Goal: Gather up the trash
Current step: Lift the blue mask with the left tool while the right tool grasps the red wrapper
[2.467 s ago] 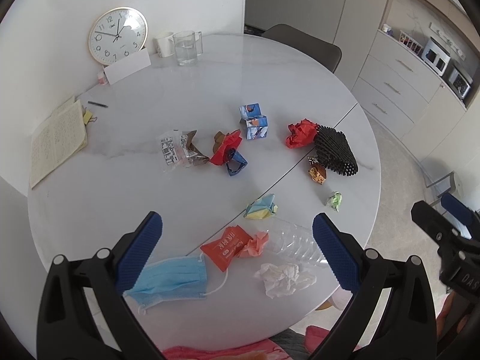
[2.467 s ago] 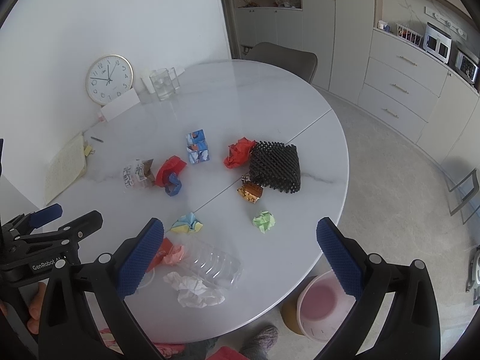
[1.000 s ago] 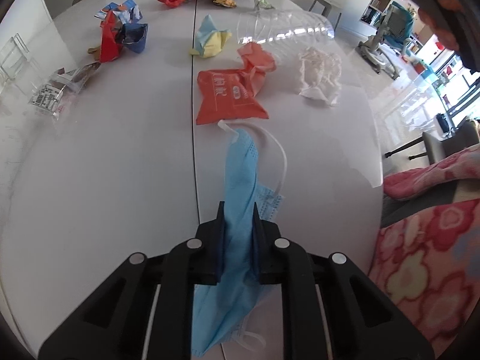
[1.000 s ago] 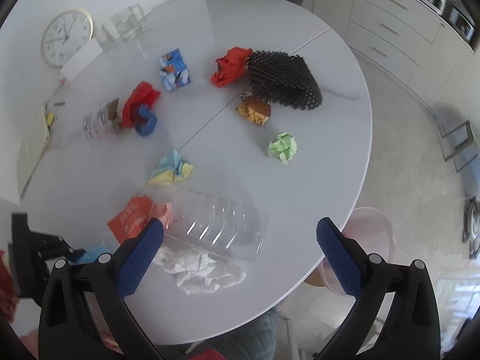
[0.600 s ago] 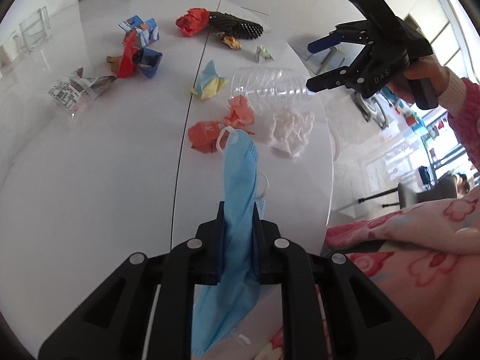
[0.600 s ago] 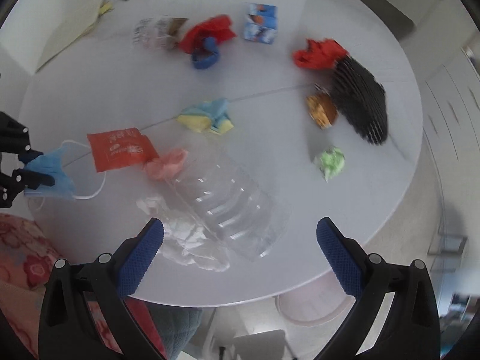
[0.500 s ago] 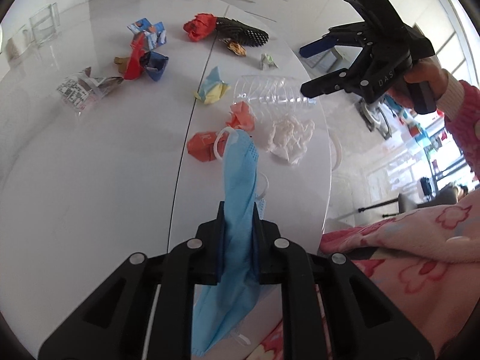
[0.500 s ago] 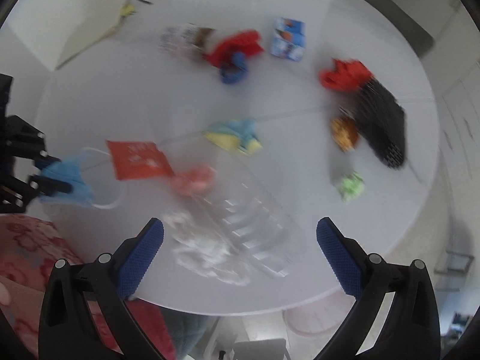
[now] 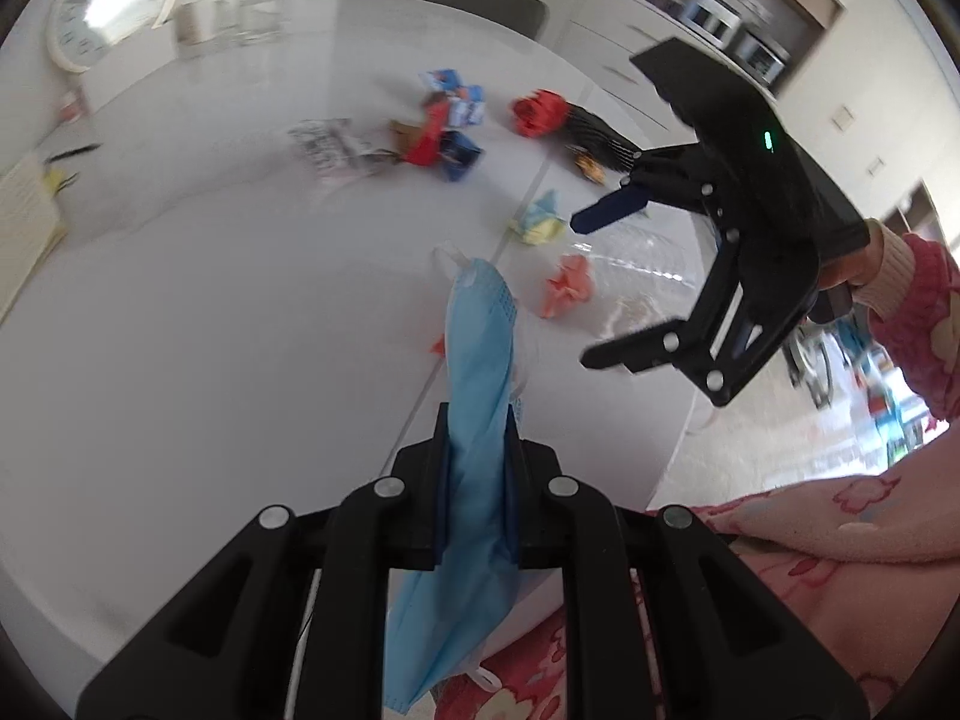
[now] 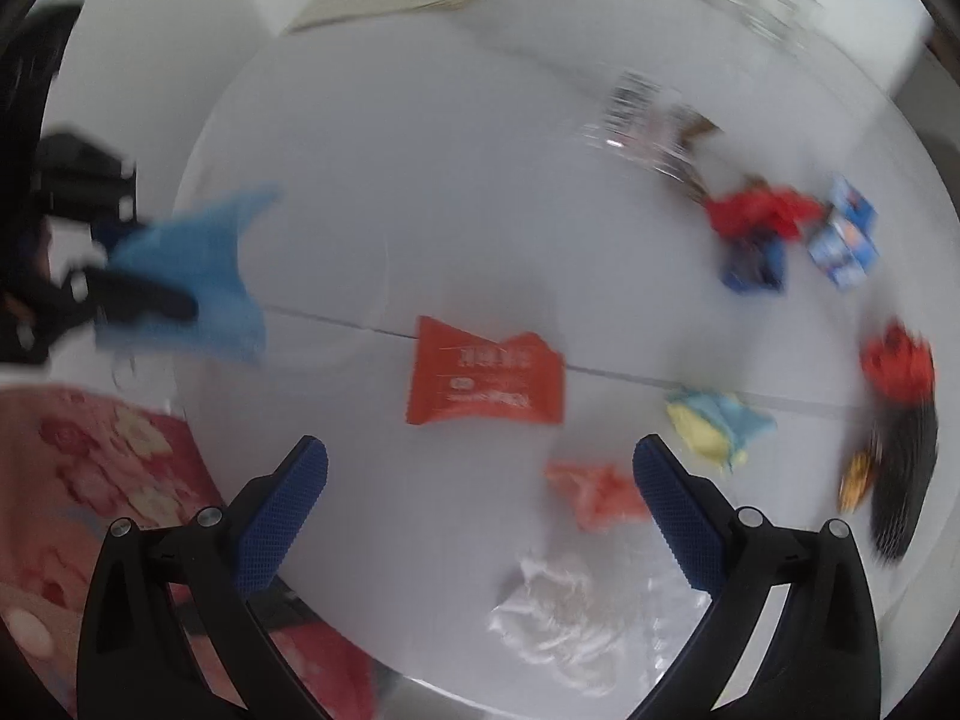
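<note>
1. Left wrist view: the left gripper (image 9: pixel 477 438) is pinching the blue face mask (image 9: pixel 480 360) between its closed jaws. The mask is hanging off the white table (image 9: pixel 210 330), one ear loop sticking up at its far end. The right gripper (image 9: pixel 606 288) is hovering with its jaws wide apart and empty over the clear plastic bottle (image 9: pixel 642 276), beside the pink crumpled wrapper (image 9: pixel 567 285). The yellow-and-blue wad (image 9: pixel 540 225) is lying further off, near the seam in the tabletop.

2. Right wrist view: this gripper is pointing steeply down at the table, its blue pads spread with nothing between them. The orange packet (image 10: pixel 486 381) is lying flat just ahead of the pads, the white crumpled tissue (image 10: pixel 558 618) nearer the table edge. At the left edge the other gripper is carrying the mask clear of the table. The picture is blurring, so finer detail is unclear.

3. Judging the step: the mask pickup looks done and is awaiting disposal; no bin is showing in either view. The right gripper seems to be choosing its piece; next it needs to drop onto one item, likely the packet or the bottle, and close.
</note>
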